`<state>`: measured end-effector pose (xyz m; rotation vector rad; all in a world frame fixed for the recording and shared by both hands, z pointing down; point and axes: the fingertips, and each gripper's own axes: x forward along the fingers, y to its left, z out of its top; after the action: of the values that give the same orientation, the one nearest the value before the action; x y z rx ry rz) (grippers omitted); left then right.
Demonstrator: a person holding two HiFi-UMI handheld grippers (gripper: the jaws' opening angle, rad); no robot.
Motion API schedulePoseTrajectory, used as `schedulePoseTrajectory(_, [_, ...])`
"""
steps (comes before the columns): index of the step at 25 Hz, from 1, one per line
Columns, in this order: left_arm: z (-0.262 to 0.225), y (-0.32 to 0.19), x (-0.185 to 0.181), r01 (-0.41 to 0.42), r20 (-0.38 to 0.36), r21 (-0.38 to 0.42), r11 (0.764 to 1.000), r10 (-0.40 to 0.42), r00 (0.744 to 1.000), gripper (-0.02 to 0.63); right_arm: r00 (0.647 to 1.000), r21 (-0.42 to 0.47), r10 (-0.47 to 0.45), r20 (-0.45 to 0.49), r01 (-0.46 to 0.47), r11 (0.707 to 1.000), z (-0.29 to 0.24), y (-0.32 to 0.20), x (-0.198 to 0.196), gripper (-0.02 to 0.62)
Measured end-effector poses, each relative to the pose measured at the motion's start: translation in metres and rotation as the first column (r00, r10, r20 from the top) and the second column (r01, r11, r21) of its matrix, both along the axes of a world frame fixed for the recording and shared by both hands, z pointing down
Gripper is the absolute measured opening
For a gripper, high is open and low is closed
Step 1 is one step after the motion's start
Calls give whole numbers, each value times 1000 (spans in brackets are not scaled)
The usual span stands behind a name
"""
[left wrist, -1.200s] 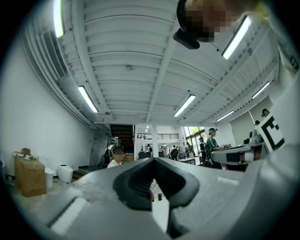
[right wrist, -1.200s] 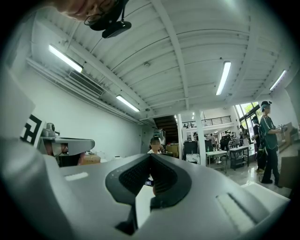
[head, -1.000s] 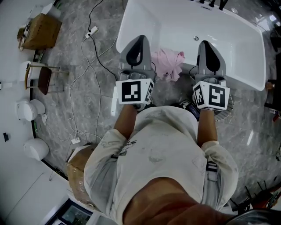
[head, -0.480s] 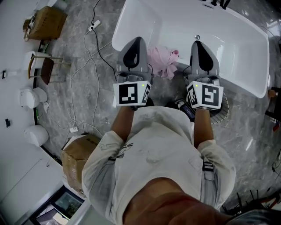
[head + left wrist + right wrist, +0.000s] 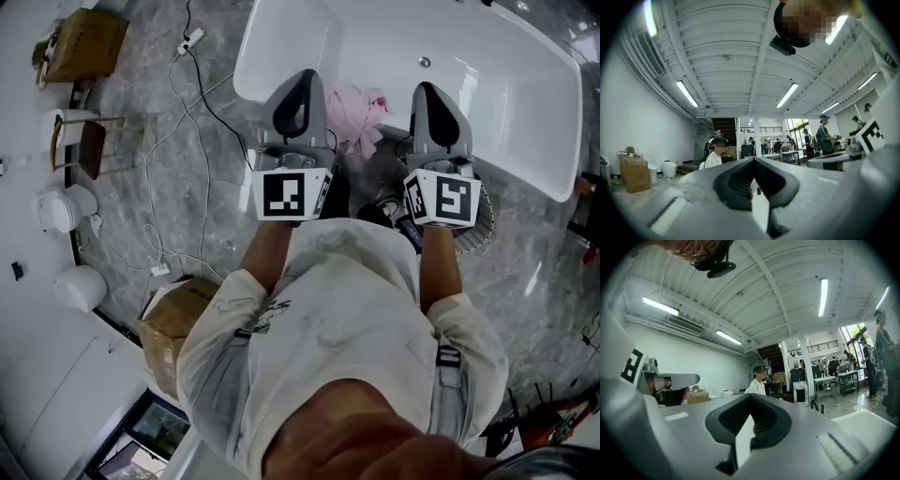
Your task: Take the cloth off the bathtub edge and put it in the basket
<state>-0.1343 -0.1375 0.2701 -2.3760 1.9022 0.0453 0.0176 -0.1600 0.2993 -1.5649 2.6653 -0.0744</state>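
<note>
A pink cloth [image 5: 356,114] lies crumpled over the near edge of the white bathtub [image 5: 469,84], between my two grippers in the head view. Both grippers are held upright in front of the person's chest, well above the cloth. The left gripper [image 5: 300,92] is shut with nothing in it, and its jaws [image 5: 753,160] meet at the tips against the ceiling. The right gripper [image 5: 433,101] is shut and empty too, tips together [image 5: 751,396]. A round mesh basket [image 5: 482,231] stands on the floor by the tub, mostly hidden under the right gripper's marker cube.
Cables [image 5: 192,112] run over the grey marble floor left of the tub. A cardboard box [image 5: 167,342] sits near the person's left side, a chair [image 5: 86,148] and white toilets [image 5: 62,208] further left. Several people [image 5: 714,157] stand or sit in the hall.
Both grippers stay upright and shut, shifting only slightly in the head view. The cloth has not moved from the tub edge.
</note>
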Motion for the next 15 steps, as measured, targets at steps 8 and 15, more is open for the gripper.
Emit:
schedulePoseTrajectory(8, [25,-45,-52,-9,-22,-12,1000,9,1000,0,999,-12,-8,-51,7,1000,13,-32,-58,3])
schedulePoseTrajectory(15, [71,-77,-73,-56,4,-38,998,56,998,0,996,-61,-51,-67,47,997,70,-57,-98,4])
